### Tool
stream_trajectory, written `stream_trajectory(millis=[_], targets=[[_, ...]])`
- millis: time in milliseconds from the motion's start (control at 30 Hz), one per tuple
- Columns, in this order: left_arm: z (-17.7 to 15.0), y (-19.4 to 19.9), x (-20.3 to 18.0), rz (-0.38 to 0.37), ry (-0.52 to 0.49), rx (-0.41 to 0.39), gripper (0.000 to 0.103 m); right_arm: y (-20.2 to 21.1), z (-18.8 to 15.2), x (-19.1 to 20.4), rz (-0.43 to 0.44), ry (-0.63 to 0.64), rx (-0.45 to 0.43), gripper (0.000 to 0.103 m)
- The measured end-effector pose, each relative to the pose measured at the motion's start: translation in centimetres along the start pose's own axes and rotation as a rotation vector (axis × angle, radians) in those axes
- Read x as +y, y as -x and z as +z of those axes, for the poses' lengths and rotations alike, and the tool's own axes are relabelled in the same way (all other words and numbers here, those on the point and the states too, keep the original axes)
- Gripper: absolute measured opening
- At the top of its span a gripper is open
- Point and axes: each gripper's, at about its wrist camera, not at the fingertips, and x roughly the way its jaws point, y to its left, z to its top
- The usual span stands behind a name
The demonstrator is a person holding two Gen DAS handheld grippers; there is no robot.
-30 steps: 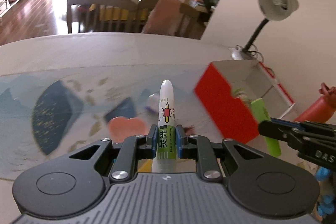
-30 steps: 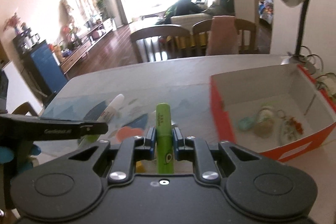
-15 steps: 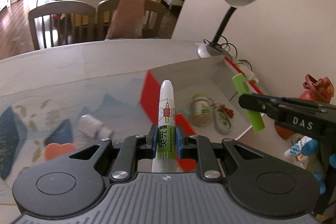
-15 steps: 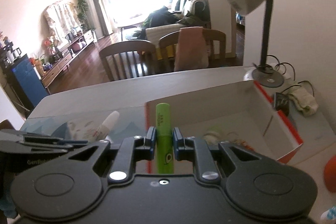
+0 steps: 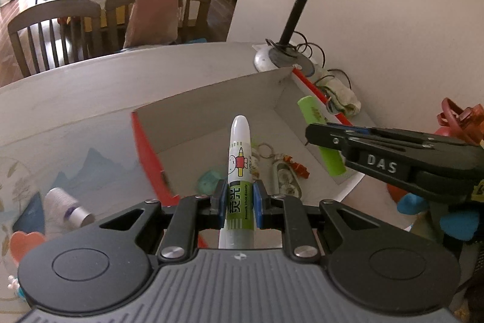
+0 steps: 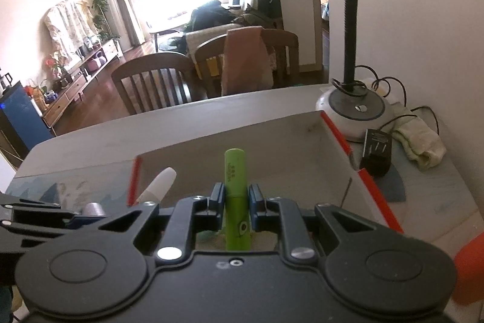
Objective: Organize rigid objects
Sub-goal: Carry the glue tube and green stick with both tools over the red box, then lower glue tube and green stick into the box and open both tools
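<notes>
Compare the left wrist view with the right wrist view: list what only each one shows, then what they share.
Only the left wrist view: keychains and a teal item on the box floor, a white bottle on the mat.

Only the right wrist view: a black adapter beside the lamp base.

Both: the red box, lamp, left gripper shut on the white marker, right gripper shut on the green tube.

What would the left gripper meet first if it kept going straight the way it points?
Probably the floor of the red box, near the keychains. The left gripper holds the white marker aimed into it; depth is uncertain.
</notes>
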Motion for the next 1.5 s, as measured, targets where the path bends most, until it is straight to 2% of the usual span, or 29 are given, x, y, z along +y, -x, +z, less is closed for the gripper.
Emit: stream_trajectory(millis=[167,433,600,867,1133,1500], targets=[[0.7,-3.5,-1.3,0.044,-0.016,0.067,0.017,-2.6,-0.2,-1.4,-0.02,-0.001,0.046,0.015],[0.5,-8.0,-1.8,0.117,0.0,0.13,0.017,-6.3,-1.6,-2.6,-0.023,0.009,0.145,0.015],[0.3,-9.6,-1.6,0.148,0.006,0.17,0.017,-7.9,-2.9,-2.7,-0.021,0.023,0.222,0.015],[-0.1,-11.0,-1.8,0.15,0.006,0.227,0.017,-8.2,-3.8,-2.6,-0.006,0.021,0.285,0.015],[-0.2,-12.4,-2.0,0.143,0.004,0.285,0.017,-8.4,-4.0,-3.1,-0.002,0.007,0.309,0.016],[-0.6,-12.1,-2.1,0.099,0.012,0.305,0.017,-6.1,-3.1,-4.0,0.021,-0.04,0.264,0.019]])
